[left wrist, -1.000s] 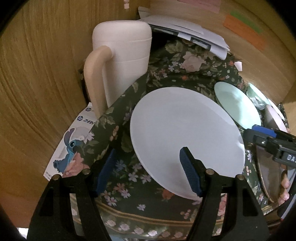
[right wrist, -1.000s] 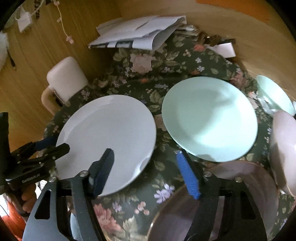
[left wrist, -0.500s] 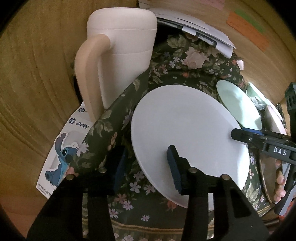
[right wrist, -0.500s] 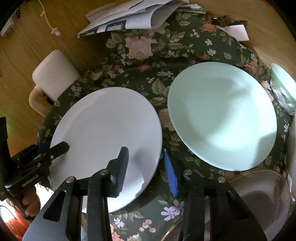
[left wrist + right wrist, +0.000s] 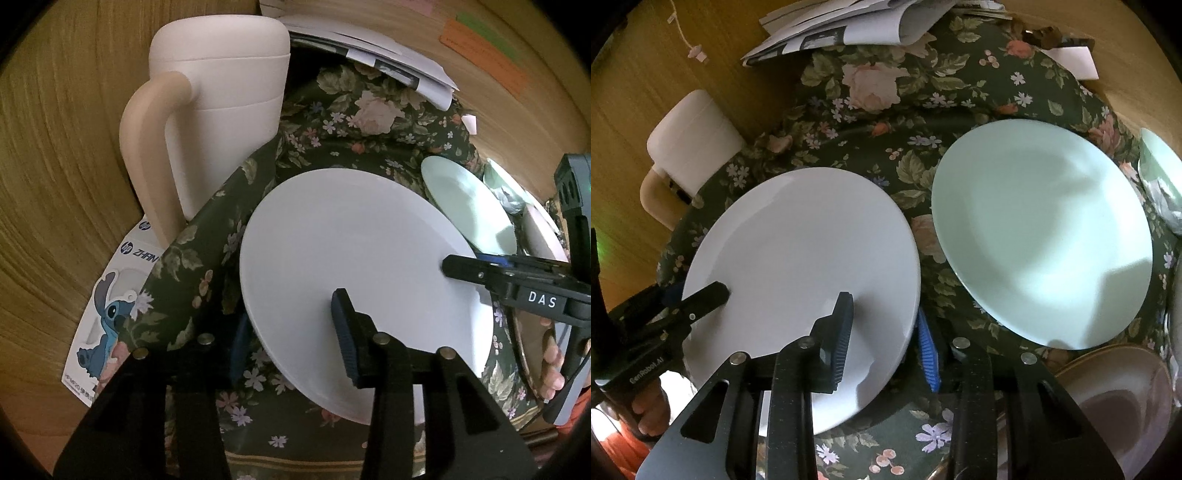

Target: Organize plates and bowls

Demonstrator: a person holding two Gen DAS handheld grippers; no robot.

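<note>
A white plate (image 5: pixel 354 280) lies on the floral cloth; it also shows in the right wrist view (image 5: pixel 798 266). My left gripper (image 5: pixel 291 350) straddles its left rim, one finger over the plate, one beneath the edge, jaws still apart. My right gripper (image 5: pixel 886 339) straddles its right rim the same way, jaws partly closed with a gap. A mint green plate (image 5: pixel 1041 232) lies to the right; it also shows in the left wrist view (image 5: pixel 469 206). A gold-rimmed bowl (image 5: pixel 1108 406) sits at lower right.
A white jug with a beige handle (image 5: pixel 207 118) stands close at the left of the white plate. Papers (image 5: pixel 849 26) lie at the back. A Stitch card (image 5: pixel 107 317) lies on the wooden floor. More dishes (image 5: pixel 1160 177) sit at far right.
Both grippers have moved in onto opposite rims of the white plate and narrowed their jaws. The plates have not visibly moved.
</note>
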